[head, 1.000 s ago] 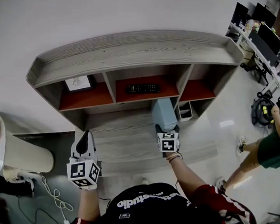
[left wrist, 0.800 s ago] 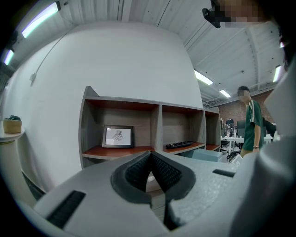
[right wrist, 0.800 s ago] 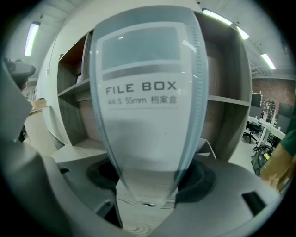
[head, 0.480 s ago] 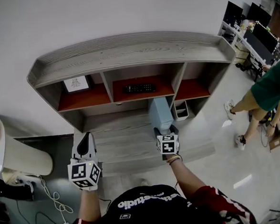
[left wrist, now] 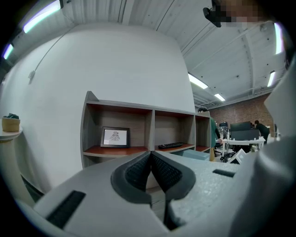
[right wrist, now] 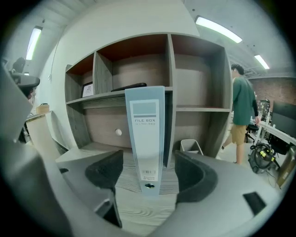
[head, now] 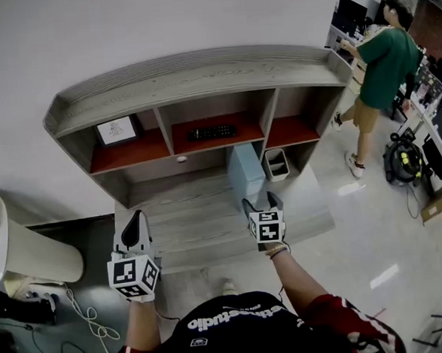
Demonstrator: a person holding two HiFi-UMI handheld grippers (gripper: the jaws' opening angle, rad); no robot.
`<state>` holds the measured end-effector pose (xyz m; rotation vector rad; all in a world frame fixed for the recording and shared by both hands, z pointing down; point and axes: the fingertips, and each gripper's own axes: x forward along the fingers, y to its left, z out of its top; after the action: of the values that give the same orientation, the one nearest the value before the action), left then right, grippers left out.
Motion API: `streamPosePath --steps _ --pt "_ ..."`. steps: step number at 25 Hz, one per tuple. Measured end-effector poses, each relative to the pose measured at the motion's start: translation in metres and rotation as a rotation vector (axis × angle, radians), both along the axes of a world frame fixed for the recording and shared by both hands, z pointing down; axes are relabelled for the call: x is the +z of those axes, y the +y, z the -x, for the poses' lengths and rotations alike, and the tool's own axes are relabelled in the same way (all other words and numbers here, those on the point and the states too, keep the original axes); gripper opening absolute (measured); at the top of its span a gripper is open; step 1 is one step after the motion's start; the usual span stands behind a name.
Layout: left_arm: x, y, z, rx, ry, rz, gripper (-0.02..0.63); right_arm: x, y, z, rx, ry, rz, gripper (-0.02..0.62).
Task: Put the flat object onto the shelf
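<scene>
Nearest first, counted outward from the shelf [head: 199, 79].

1. Left gripper [head: 135, 216]. Held low, in front of the shelf's left end. Fingers pressed together with nothing between them. Likely parked as the idle hand, clear of the work.
2. Right gripper [head: 260, 201]. Level, in front of the shelf's middle, pointed at item 3. Fingers are spreading and touch nothing. The file box stands in the gap with daylight on both sides. Judged to be a release, the load already standing on its own.
3. File box [head: 246, 174]. Pale blue, flat. It stands upright on the bottom board [head: 186, 212] at the shelf's foot, below the middle compartment, with its spine toward the right gripper. Standing on its narrow edge, it could tip if brushed.
4. Bin [head: 276, 163]. Small, on the floor just right of the file box, under the shelf's right compartment.
5. Remote control [head: 212, 132]. Lies in the middle compartment.
6. Framed picture [head: 116, 130]. Stands in the left compartment.
7. Person in a green top [head: 375, 55]. Stands beyond the shelf's right end, well apart.

View notes: only the right gripper view shows the clearance beside the file box and its printed spine. The head view gives just the top of it, but alone shows all three compartments and both hands together. The left gripper view alone confirms that gripper is empty.
</scene>
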<state>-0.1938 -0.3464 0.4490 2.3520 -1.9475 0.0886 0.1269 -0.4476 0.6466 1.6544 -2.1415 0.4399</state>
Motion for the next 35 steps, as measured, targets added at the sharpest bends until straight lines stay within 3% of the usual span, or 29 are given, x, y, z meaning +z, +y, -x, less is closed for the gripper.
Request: streamPosePath --steps 35 --pt "-0.029 0.154 0.036 0.068 0.024 -0.065 0.006 -0.112 0.194 0.037 0.006 -0.040 -0.133 0.321"
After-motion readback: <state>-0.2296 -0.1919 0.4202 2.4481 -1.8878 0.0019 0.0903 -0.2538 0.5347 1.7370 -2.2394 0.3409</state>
